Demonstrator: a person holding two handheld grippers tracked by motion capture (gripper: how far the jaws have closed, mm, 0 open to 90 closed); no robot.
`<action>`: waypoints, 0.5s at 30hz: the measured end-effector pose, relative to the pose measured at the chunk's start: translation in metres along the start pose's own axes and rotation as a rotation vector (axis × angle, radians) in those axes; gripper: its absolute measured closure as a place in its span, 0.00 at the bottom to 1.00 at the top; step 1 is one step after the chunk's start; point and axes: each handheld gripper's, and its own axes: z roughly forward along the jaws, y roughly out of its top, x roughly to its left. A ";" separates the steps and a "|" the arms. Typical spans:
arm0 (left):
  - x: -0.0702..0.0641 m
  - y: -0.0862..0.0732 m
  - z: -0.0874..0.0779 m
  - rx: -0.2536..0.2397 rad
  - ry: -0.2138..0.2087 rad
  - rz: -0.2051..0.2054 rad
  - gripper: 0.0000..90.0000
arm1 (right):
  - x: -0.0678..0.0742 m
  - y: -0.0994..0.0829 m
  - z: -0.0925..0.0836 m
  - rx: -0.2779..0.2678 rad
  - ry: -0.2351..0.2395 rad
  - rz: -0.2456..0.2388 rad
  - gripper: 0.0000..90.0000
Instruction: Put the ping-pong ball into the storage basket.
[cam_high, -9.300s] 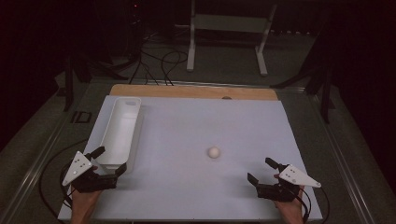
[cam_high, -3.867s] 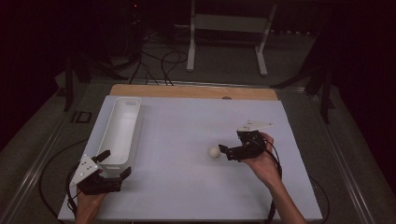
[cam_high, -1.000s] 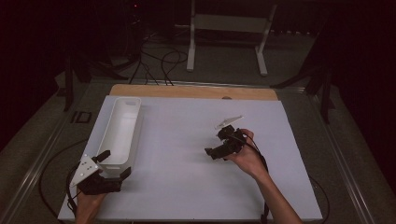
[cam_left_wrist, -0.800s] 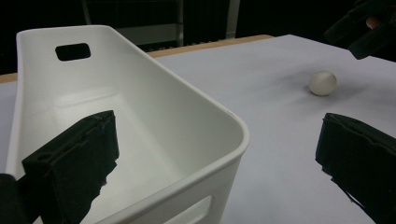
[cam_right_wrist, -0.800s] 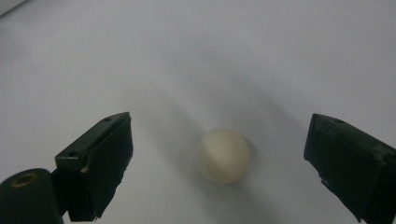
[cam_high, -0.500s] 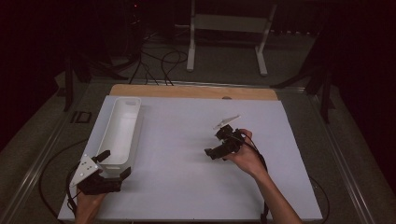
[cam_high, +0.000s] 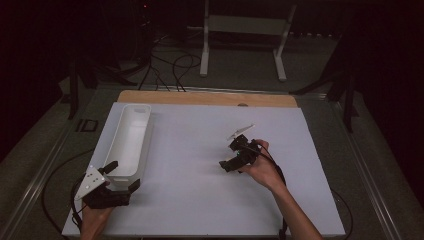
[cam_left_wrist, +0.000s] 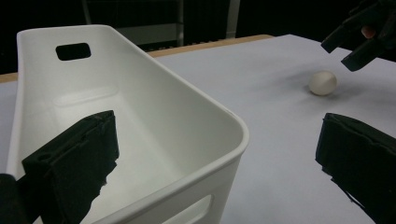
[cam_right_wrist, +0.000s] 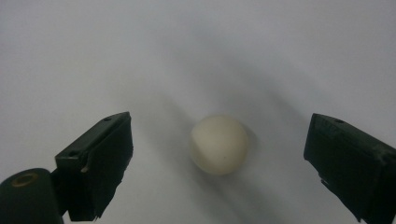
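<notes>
A small cream ball (cam_right_wrist: 218, 144) lies on the white table top (cam_high: 190, 200), right of the middle. My right gripper (cam_right_wrist: 219, 136) hangs just over it, open, one jaw on each side and neither touching. From above, that right gripper (cam_high: 228, 163) covers the ball. A long white bin (cam_high: 129, 140) lies along the left side. My left gripper (cam_high: 122, 175) is open at the bin's near end. In the left gripper view, one jaw is inside the bin (cam_left_wrist: 140, 116) and one outside; the ball (cam_left_wrist: 322, 83) and right gripper (cam_left_wrist: 359, 39) show farther off.
A wooden strip (cam_high: 205, 97) runs along the table's far edge. Beyond it, cables and a white stand (cam_high: 245, 30) sit on the dark floor. A metal rail (cam_high: 370, 180) borders the table's right side.
My right gripper came from the front right corner to the ball and has closed in over it during the last second. The left gripper shifted to straddle the bin's near end.
</notes>
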 end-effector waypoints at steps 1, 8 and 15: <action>0.000 0.000 0.000 0.000 0.000 0.000 0.00 | 0.000 0.000 0.001 0.007 -0.003 -0.003 0.09; 0.000 0.000 0.000 0.001 0.001 0.001 0.00 | -0.002 -0.001 0.007 0.034 -0.012 0.008 0.09; 0.000 0.000 0.000 0.002 0.001 0.002 0.00 | -0.002 -0.002 0.012 0.046 -0.016 0.009 0.09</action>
